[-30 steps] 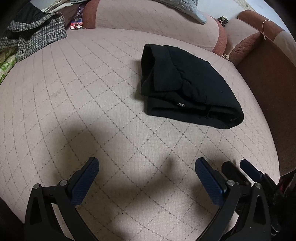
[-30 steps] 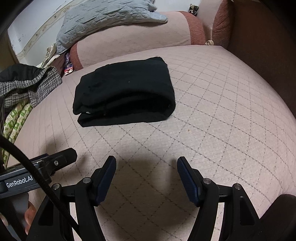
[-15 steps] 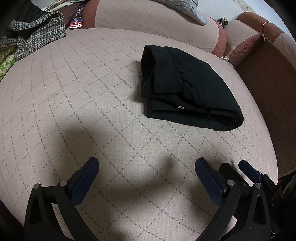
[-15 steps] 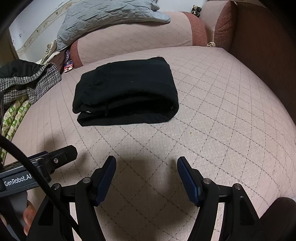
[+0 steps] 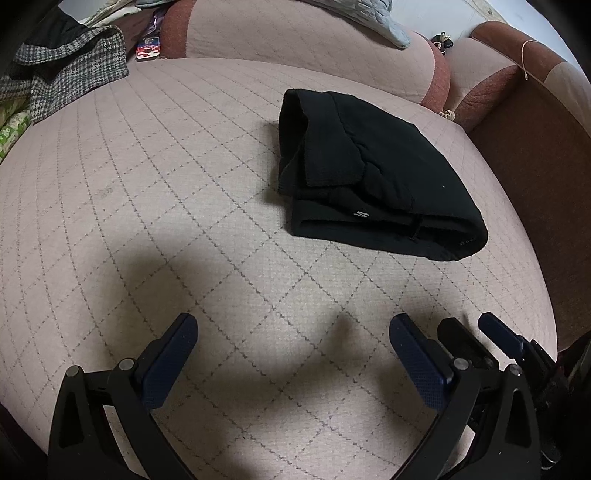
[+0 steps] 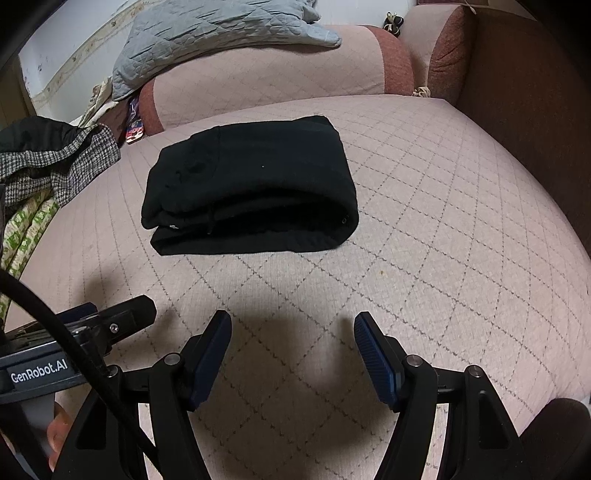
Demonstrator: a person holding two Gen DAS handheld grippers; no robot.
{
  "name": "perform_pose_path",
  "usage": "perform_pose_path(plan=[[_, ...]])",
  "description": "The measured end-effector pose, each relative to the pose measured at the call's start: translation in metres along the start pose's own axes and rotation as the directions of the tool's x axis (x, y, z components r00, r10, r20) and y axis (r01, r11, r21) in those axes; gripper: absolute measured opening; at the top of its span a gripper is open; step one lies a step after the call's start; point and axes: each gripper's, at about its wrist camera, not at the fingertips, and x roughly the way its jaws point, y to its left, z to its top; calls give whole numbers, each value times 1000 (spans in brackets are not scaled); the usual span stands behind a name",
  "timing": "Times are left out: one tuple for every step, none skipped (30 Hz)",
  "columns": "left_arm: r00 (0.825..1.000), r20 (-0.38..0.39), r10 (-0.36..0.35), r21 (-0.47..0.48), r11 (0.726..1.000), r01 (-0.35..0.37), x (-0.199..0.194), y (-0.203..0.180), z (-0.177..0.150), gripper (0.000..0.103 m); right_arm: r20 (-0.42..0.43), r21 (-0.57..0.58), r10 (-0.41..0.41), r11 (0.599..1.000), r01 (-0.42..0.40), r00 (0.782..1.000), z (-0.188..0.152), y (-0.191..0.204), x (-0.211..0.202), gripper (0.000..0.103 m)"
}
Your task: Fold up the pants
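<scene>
Black pants (image 5: pixel 373 177) lie folded into a compact rectangle on the pink quilted seat (image 5: pixel 147 192). They also show in the right wrist view (image 6: pixel 251 184), in the middle of the seat. My left gripper (image 5: pixel 293 328) is open and empty, well short of the pants near the seat's front. My right gripper (image 6: pixel 291 325) is open and empty too, in front of the pants and apart from them. The right gripper's fingers (image 5: pixel 498 332) show at the lower right of the left wrist view.
A checked grey garment (image 6: pixel 55 162) and a green-patterned cloth (image 6: pixel 26 229) lie at the left. A grey quilted blanket (image 6: pixel 214 33) drapes over the backrest cushion (image 6: pixel 266 85). A brown armrest (image 6: pixel 517 85) bounds the right side. The left gripper's body (image 6: pixel 74 339) is at lower left.
Both grippers have drifted slightly, so the pants sit a little differently in each view. Both stay open and empty. The pants have not moved.
</scene>
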Motion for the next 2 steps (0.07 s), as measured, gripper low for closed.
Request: perform_pose_path(plan=[[1000, 3, 3, -1, 1000, -3, -1, 1, 0, 103, -1, -7, -3, 1000, 3, 1000, 0, 1, 1, 74], [1000, 7, 8, -2, 1000, -8, -1, 1, -1, 103, 0, -14, -5, 1000, 5, 1000, 1, 3, 1, 74]])
